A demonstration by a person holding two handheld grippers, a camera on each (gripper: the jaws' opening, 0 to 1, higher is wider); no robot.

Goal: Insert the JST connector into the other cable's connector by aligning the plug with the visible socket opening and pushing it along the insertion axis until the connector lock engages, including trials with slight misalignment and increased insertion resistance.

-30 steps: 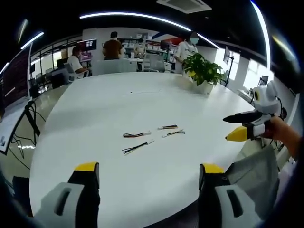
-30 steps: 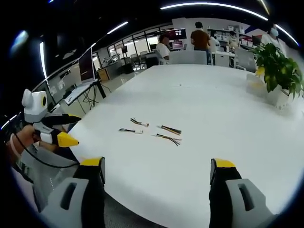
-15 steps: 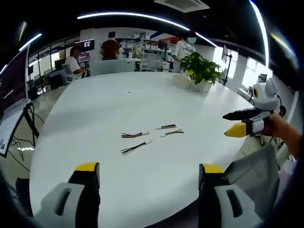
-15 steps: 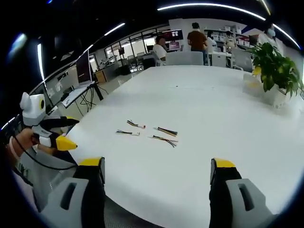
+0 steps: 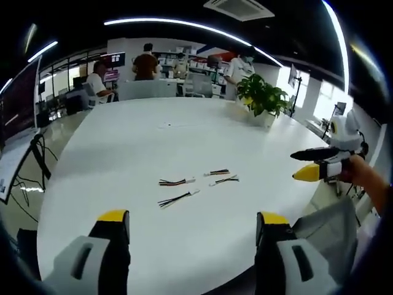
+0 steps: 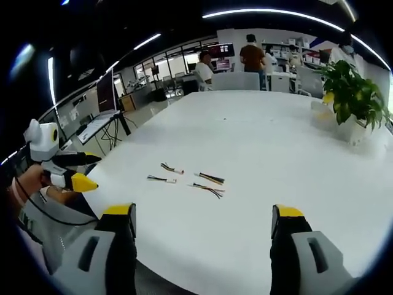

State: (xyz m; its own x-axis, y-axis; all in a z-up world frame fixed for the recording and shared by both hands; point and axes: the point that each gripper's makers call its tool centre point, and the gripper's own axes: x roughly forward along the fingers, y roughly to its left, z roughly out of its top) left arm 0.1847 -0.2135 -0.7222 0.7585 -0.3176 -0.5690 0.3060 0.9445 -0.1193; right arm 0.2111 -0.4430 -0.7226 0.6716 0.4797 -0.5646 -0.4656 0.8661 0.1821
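Note:
Several short cables with small white JST connectors lie loose near the middle of the white table. In the left gripper view one pair sits to the left and another pair to the right. They appear in the right gripper view as a left pair and a right pair. My left gripper is open and hangs over the near table edge, well short of the cables. My right gripper is open too, just as far back. Each gripper appears in the other's view: the right gripper, the left gripper.
A potted plant stands at the table's far right side, also seen as the plant. People and desks fill the room behind the table. A monitor and hanging leads stand off the table's left edge.
Both views have shifted a little with the hands, so the cables sit slightly lower and farther off. The cables themselves lie where they were. Both grippers stay open.

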